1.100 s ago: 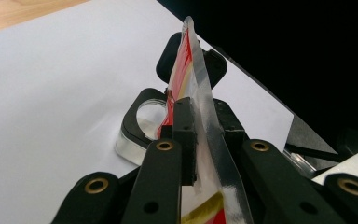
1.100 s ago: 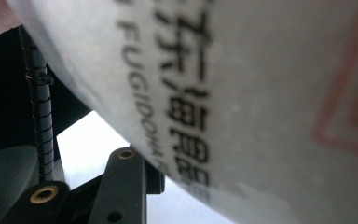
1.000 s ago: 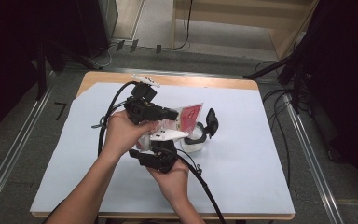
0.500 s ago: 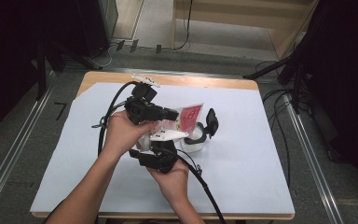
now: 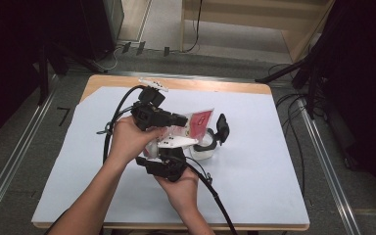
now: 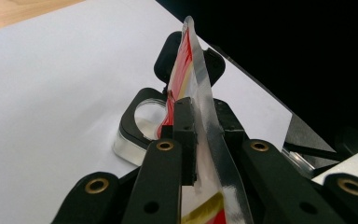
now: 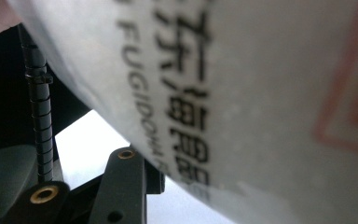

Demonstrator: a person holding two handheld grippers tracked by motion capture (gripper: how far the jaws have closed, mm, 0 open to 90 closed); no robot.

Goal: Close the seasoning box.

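Holding a two-jaw gripper in each hand, a person works over the middle of a table covered with a pale sheet. At the left of the high view, the left hand carries the left gripper, which points level toward the right. Its jaws are closed on a thin plastic packet with red print. In the left gripper view the packet stands on its edge between the two black jaws, and both pads press on it from the sides. The packet rises beyond the jaws and bends a little at the top.

Below and a little to the right in the high view, the right hand holds the right gripper just under the left one, very near to it. A white part of the packet lies over this gripper. In the right gripper view the packet is very close to the camera, with black printed letters and a red frame on white, and it covers most of the jaws. One black jaw is visible at the bottom left. Whether these jaws press on the packet, I cannot tell.

Further right, just beside the packet, a small clear and black holder with a ring shape stands on the sheet. In the left gripper view this holder is behind the packet, resting on the white sheet.
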